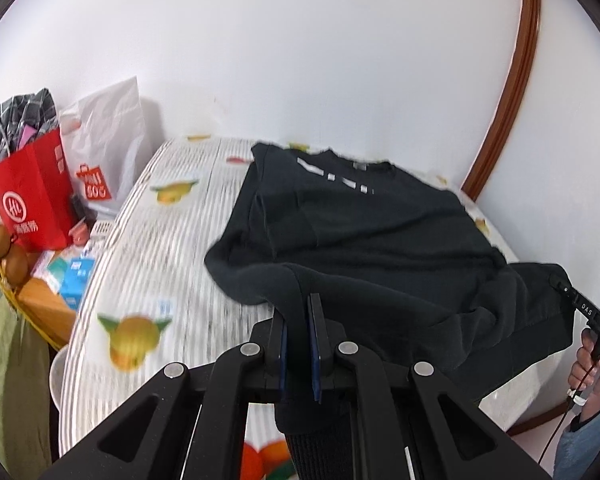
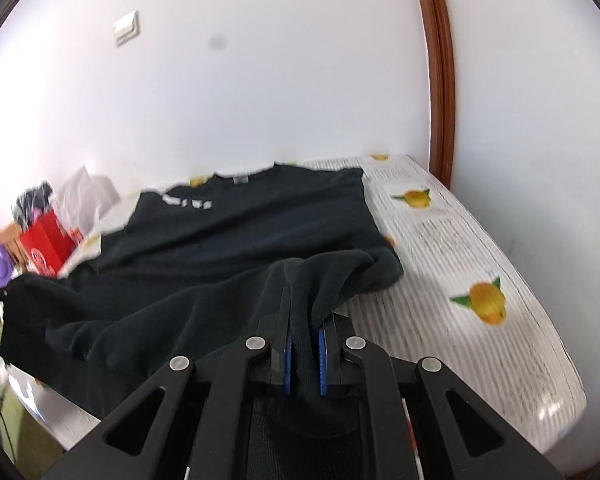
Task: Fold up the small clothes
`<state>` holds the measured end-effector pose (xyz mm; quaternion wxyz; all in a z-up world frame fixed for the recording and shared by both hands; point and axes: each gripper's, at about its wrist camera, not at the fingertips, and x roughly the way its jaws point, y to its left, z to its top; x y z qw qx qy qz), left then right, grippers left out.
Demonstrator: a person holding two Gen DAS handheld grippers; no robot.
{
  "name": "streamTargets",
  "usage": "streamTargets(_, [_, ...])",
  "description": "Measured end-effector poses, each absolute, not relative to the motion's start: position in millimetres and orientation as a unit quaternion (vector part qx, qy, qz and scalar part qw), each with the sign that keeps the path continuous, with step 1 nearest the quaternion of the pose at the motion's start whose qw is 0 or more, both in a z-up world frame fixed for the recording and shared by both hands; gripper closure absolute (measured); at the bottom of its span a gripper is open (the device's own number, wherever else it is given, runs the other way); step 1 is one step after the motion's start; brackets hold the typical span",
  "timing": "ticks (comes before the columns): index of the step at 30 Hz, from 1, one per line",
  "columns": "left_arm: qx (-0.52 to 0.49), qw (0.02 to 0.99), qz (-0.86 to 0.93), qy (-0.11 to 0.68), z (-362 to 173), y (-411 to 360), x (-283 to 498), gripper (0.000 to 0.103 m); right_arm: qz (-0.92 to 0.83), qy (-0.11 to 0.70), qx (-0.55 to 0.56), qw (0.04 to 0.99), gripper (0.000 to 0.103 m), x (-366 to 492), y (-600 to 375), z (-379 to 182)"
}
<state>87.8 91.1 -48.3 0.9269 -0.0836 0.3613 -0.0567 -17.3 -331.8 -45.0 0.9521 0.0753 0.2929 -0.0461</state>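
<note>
A black sweatshirt (image 1: 364,232) lies on the counter (image 1: 172,248), which wears a white striped cloth printed with oranges. Its collar and a row of white marks on the chest point toward the far white wall (image 1: 300,60); the near hem is off the cloth, held up at two corners.

The left gripper (image 1: 298,308) has its jaws pressed together on the hem's left corner, a fold of black fabric pinched between the blue pads and hanging down behind them. The right gripper (image 2: 305,316) does the same at the right corner, jaws shut on a bunched ridge of fabric. From the left wrist camera the right gripper shows at the edge, its black tip gripping the corner, with the person's hand (image 1: 590,360) and a blue sleeve (image 1: 584,440) below it.

Between the two grips the hem sags a little; the upper body of the sweatshirt rests flat on the cloth.

At the counter's left end stand a red paper bag (image 1: 32,196) stuffed with plaid cloth and a white plastic bag (image 1: 108,136) behind it. A brown wooden frame (image 2: 436,72) runs up the wall on the right, and a light switch (image 2: 126,28) sits high on the wall.
</note>
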Motion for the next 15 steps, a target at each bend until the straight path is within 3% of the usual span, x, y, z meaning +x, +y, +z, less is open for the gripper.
streamTargets(15, [-0.082, 0.934, -0.015, 0.347, -35, 93, 186, 0.094, -0.062, 0.273, 0.074, 0.957, 0.094, 87, -344, -20])
